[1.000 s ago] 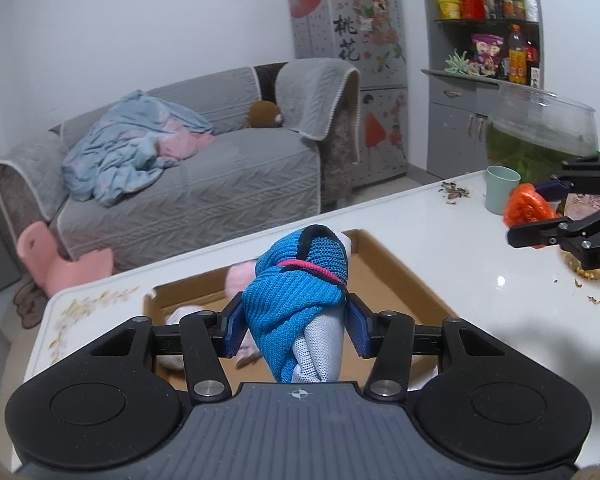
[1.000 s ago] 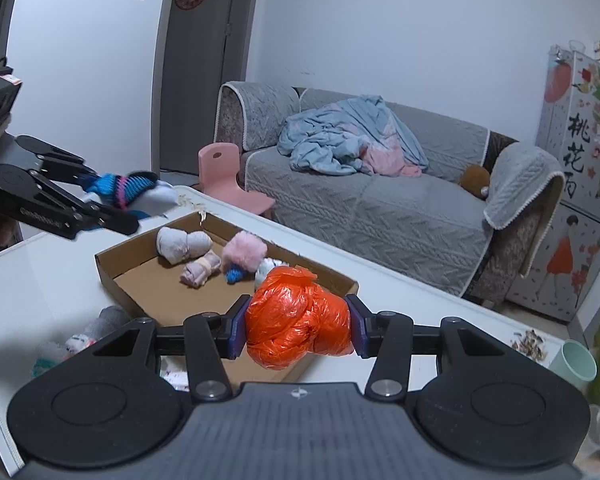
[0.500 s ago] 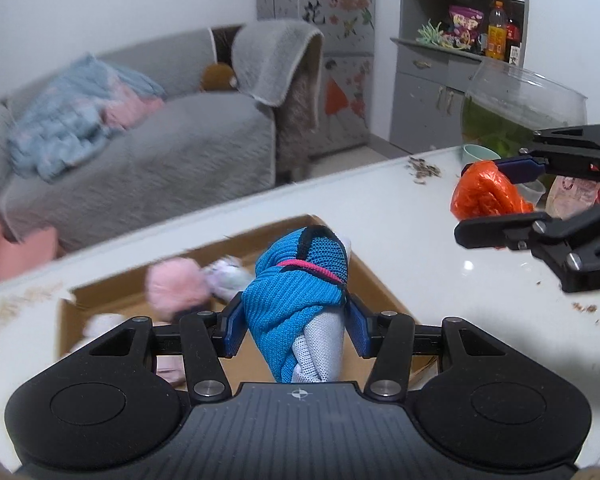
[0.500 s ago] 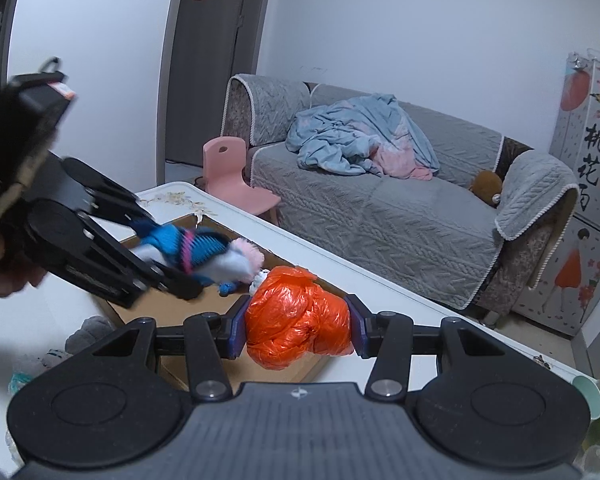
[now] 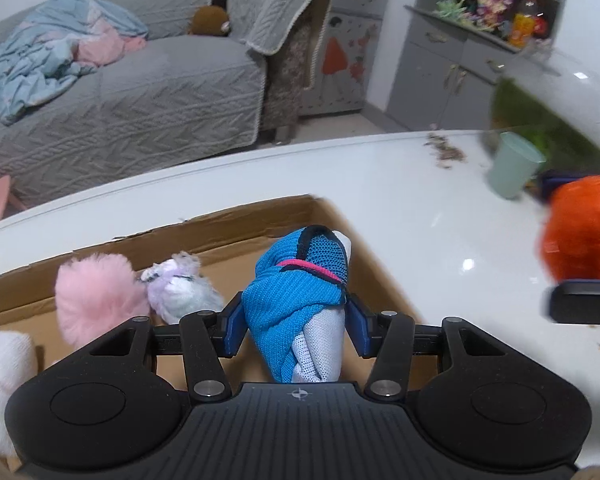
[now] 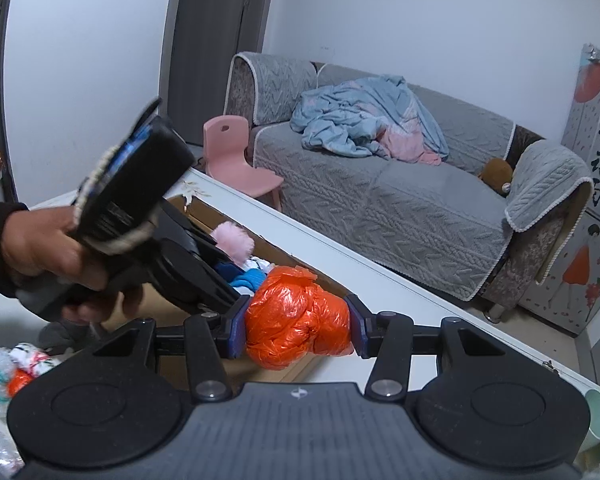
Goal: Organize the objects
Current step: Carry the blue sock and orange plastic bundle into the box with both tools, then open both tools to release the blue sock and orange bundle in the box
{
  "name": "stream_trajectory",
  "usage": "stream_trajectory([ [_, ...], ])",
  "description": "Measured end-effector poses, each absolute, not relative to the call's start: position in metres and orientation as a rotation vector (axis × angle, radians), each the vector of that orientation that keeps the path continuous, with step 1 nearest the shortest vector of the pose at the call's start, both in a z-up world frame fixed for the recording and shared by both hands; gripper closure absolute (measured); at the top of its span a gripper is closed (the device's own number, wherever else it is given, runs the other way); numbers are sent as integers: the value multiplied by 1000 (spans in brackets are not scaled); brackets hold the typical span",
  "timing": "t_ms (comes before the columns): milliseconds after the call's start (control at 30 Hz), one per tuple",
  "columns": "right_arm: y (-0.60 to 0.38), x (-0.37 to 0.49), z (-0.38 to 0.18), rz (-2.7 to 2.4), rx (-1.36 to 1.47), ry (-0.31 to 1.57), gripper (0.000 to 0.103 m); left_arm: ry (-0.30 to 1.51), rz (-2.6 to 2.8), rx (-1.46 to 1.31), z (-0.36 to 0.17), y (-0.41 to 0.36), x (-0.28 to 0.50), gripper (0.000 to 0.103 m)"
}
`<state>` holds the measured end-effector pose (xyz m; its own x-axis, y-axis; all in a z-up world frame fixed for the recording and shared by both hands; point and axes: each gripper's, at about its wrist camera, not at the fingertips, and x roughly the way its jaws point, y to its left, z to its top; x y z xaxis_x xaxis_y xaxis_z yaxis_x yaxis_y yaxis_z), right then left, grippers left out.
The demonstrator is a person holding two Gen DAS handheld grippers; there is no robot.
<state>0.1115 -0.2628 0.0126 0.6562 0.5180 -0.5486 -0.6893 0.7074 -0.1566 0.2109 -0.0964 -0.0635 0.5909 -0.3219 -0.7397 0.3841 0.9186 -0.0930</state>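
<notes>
While the left gripper (image 5: 296, 320) squeezes a rolled blue and white sock bundle (image 5: 300, 304) over the cardboard box (image 5: 228, 232), the right gripper (image 6: 298, 330) squeezes a crumpled orange plastic bag (image 6: 296, 316) near the box's edge. Inside the box lie a fluffy pink sock ball (image 5: 96, 296) and a pale purple one (image 5: 180, 292). A green cup (image 5: 514, 164) stands on the white table (image 5: 420, 208).

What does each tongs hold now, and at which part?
Left tongs grip the blue sock bundle across its middle. Right tongs grip the orange plastic bag ball by its sides.
</notes>
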Motion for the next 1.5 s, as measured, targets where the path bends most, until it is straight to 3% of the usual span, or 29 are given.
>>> stream_trajectory([
  [367,-227,171,-19,716,-447,575,58,817,-278,187,-80,-74,229,46],
  [733,-190,206,-62,732,-621,654,57,815,-238,124,-83,-66,235,46],
  [1267,-187,215,-65,761,-637,678,55,842,-192,83,-84,-60,240,43],
  [1333,-186,216,-63,770,-656,676,52,844,-194,84,-84,-60,239,41],
  [1400,-185,217,-64,778,-665,680,50,856,-171,86,-85,-59,240,26],
  [1500,-186,218,-61,775,-657,686,49,882,-131,49,-84,-51,243,17],
])
